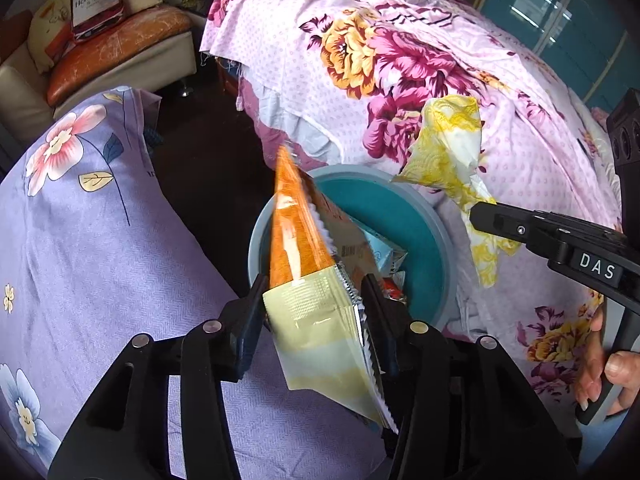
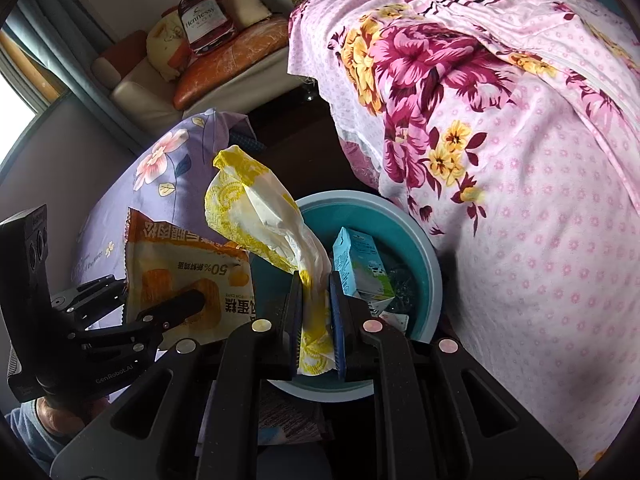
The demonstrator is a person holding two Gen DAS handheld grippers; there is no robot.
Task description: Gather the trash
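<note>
My left gripper [image 1: 316, 300] is shut on an orange and cream snack wrapper [image 1: 296, 236] and holds it over the near rim of a teal bin [image 1: 432, 240]. My right gripper [image 2: 314, 300] is shut on a yellow-patterned white napkin [image 2: 256, 208] above the same bin [image 2: 424, 264]. In the left wrist view the napkin [image 1: 448, 148] hangs from the right gripper [image 1: 480, 212] at the bin's right side. In the right wrist view the wrapper [image 2: 180, 272] sits in the left gripper [image 2: 192, 300] to the left. A light blue carton [image 2: 356, 264] and other scraps lie in the bin.
A bed with pink floral sheets [image 1: 400, 60] rises right behind the bin. A purple floral cushion [image 1: 80, 220] lies to the left. A sofa with an orange cushion [image 1: 120, 48] and a Hennessy bag [image 1: 92, 0] stands at the far left, across dark floor.
</note>
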